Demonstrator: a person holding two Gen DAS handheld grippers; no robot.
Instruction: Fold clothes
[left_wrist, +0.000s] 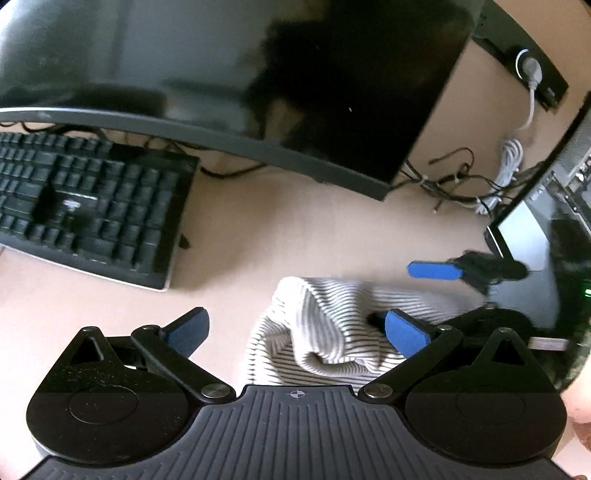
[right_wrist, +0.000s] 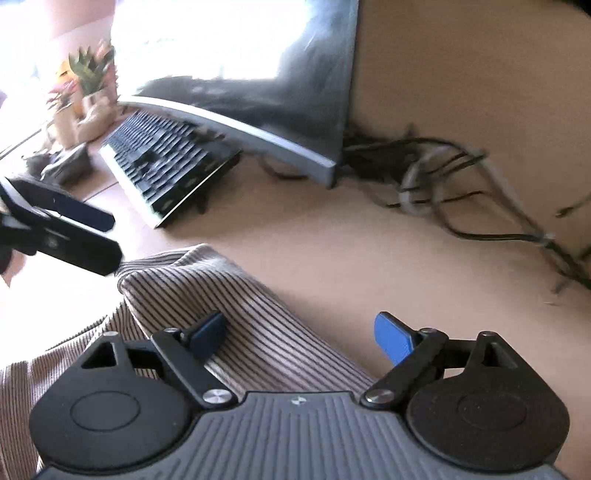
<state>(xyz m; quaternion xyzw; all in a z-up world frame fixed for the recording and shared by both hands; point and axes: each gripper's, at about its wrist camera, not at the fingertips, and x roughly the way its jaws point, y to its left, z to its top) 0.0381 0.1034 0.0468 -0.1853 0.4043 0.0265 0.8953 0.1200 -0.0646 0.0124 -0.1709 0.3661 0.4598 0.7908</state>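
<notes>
A white and grey striped knit garment (left_wrist: 317, 332) lies bunched on the beige desk (left_wrist: 295, 229). My left gripper (left_wrist: 297, 330) is open just above it, its right pad over the cloth and its left pad over bare desk. My right gripper (right_wrist: 300, 336) is open too, with its left finger over the garment (right_wrist: 207, 288) and its right finger over the desk. Nothing is pinched in either. The left gripper (right_wrist: 112, 240) shows at the left edge of the right wrist view, open, by the garment's far corner. One blue finger (left_wrist: 432, 270) of the right gripper reaches in beyond the cloth.
A black keyboard (left_wrist: 92, 199) lies to the left under a curved monitor (left_wrist: 258, 92). Tangled cables (left_wrist: 461, 184) run along the back wall. A dark computer case (left_wrist: 554, 258) stands at the right. Potted plants (right_wrist: 88, 74) stand far left.
</notes>
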